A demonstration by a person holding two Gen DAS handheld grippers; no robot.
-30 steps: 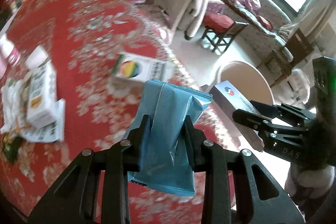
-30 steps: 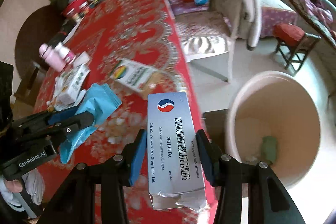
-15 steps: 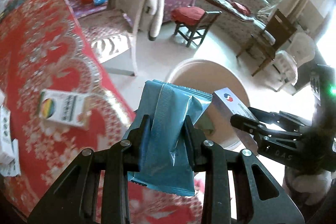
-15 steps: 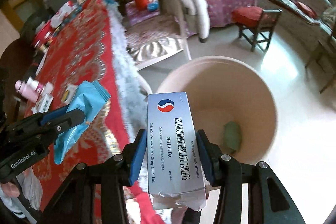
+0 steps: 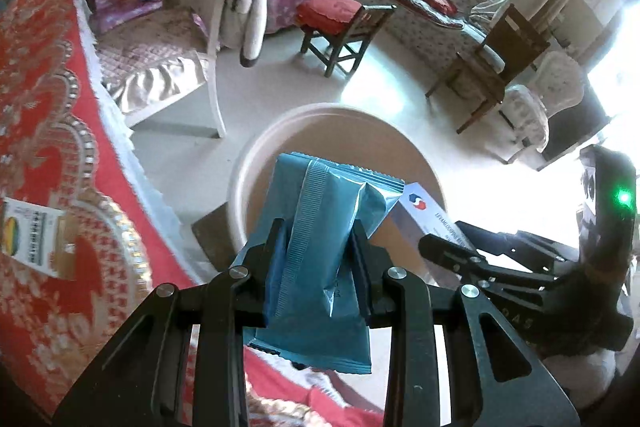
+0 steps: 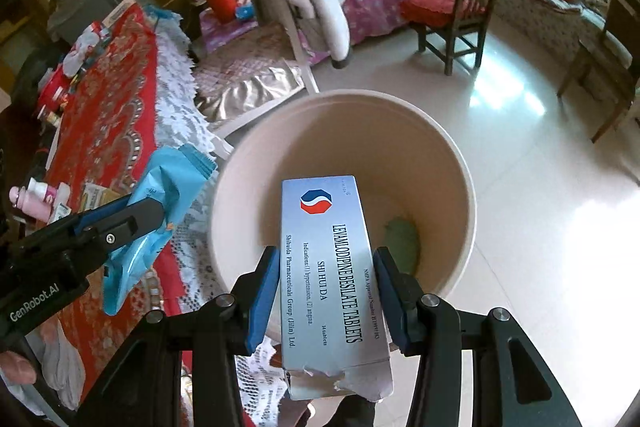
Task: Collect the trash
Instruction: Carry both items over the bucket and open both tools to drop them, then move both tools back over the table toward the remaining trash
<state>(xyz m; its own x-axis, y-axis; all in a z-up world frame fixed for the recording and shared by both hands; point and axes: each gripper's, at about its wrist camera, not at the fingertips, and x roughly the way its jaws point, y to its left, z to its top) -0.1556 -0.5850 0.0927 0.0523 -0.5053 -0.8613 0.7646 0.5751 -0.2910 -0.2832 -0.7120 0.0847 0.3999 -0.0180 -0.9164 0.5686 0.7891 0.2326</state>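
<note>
Since the earlier frames both hands have swung off the red tablecloth (image 5: 48,131) and now hang over the round beige bin (image 6: 460,163) on the floor; the cloth that filled the left half of both views has slid to the left edge, and the bin sits in the centre.

The left gripper (image 5: 320,247) pinches a blue wrapper (image 5: 320,227) across its middle, the wrapper's long axis running up and down the frame, its upper end reaching over the bin's near rim. The right gripper (image 6: 324,291) clamps a silver pill box (image 6: 328,267) by its long sides, its long axis pointing away toward the bin's mouth, its torn flap at the bottom of the frame.

In the right wrist view the box lies squarely over the bin's opening, while the wrapper shows at the left, over the lace edge of the cloth beside the rim. So the right hand looks better placed to drop; the left probably needs a little more reach toward the bin's centre. A green scrap (image 6: 402,235) lies inside the bin.

The box reads "LEVAMLODIPINE BESILATE TABLETS", "SHI HUI DA", "Shihuida Pharmaceuticals Group (Jilin) Ltd.", beside a red and blue logo. The left gripper's body reads "GenRobot.AI".
</note>
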